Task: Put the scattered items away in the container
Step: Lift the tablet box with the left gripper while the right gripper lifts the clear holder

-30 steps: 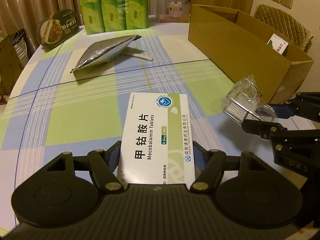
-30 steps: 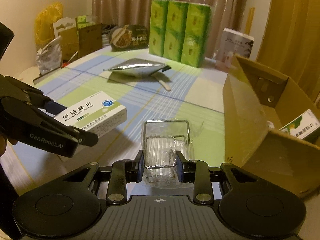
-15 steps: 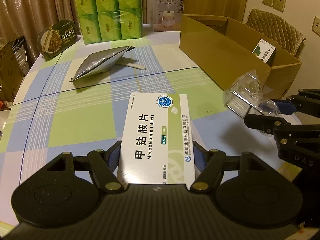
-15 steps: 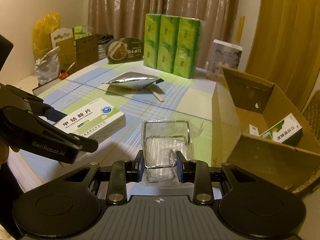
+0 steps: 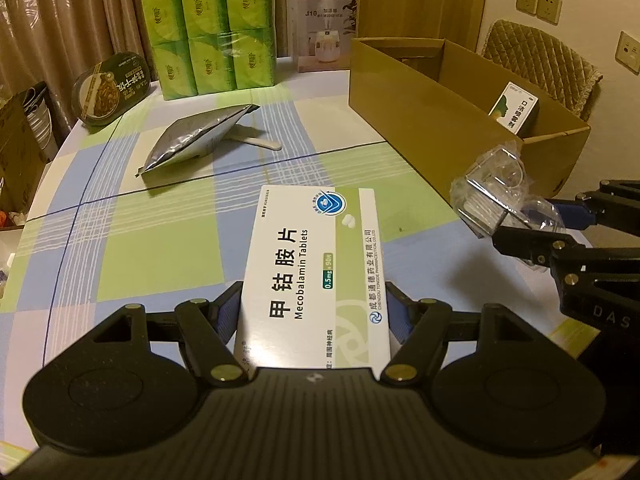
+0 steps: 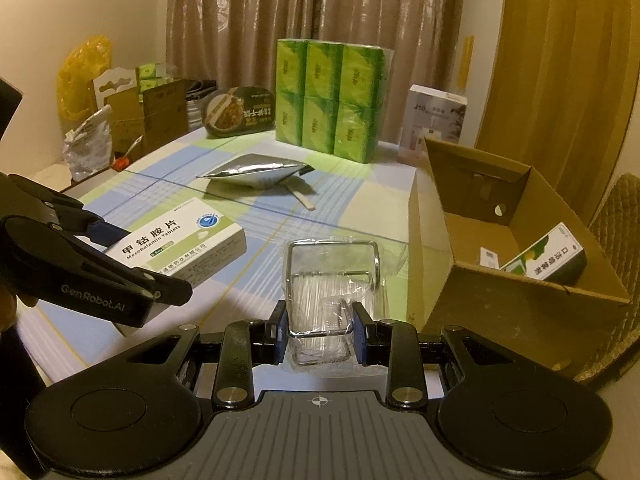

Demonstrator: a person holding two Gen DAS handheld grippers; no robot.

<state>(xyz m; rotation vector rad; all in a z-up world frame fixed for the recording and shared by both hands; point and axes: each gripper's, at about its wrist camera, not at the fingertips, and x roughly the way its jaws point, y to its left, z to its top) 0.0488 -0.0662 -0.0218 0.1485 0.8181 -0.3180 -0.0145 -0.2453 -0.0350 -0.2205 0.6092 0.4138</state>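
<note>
A white and green box of Mecobalamin tablets (image 5: 320, 268) is pinched flat between the blue pads of the left gripper (image 5: 314, 314) and is held above a checked green, blue and white tablecloth (image 5: 160, 248). To its right, a clear plastic-wrapped packet with a wire frame (image 6: 326, 300), whose contents cannot be made out through the wrapping, is clamped between the pads of the right gripper (image 6: 320, 334). Both items are carried clear of the table, side by side and apart.

An open cardboard box (image 6: 520, 304) stands on the right side of the table, just beyond the right gripper. A white and green medicine carton (image 6: 548, 258) is seen lying inside it.

Farther back on the cloth a silver foil pouch (image 5: 200, 140) lies partly over a flat wooden stick (image 5: 260, 142). Behind these, a wrapped block of green tissue packs (image 5: 212, 28), a dark oval food tub (image 5: 110, 88) propped on edge and a white appliance box (image 5: 324, 32) are lined up before brown curtains (image 6: 300, 12).
</note>
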